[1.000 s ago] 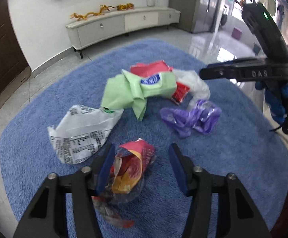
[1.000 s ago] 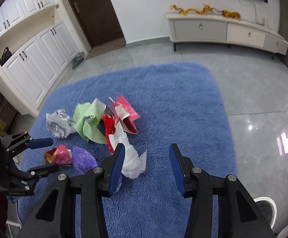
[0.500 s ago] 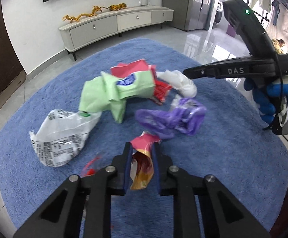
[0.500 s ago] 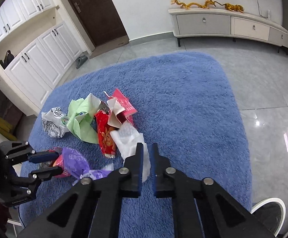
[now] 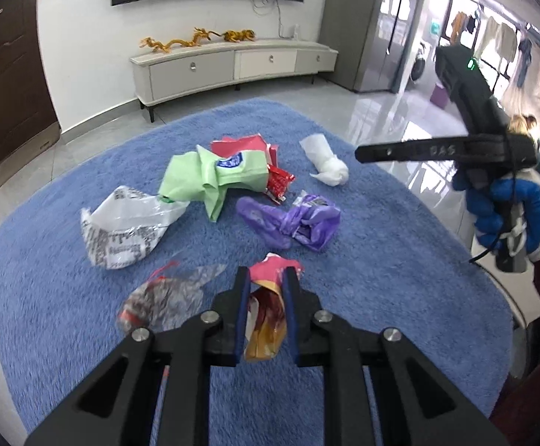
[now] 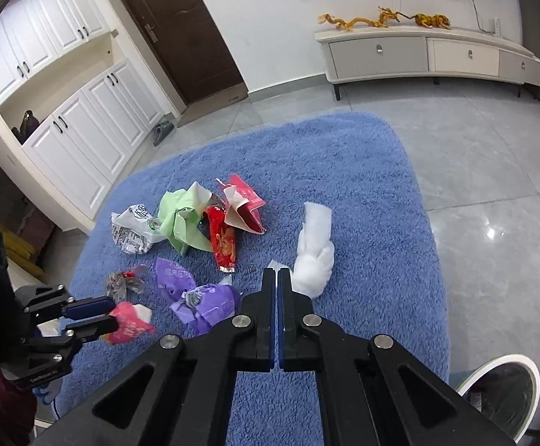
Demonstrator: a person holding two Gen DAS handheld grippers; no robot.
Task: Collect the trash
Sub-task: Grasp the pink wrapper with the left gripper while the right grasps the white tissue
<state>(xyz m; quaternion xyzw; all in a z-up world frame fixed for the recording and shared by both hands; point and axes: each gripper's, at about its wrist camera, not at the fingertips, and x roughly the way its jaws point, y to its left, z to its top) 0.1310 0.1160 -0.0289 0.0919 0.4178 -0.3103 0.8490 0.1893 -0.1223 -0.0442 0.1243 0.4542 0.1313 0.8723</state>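
Crumpled wrappers (image 5: 229,174) strewn on blue rug (image 5: 381,260)

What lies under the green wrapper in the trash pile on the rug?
Under the green wrapper a red snack packet sticks out on one side and a white printed bag on the other, all on the blue rug. Whatever else it covers is hidden.

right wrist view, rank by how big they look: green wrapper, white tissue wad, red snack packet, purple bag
1. green wrapper
2. purple bag, close to the green one and nearer the camera, so that order is unsure
3. white tissue wad
4. red snack packet
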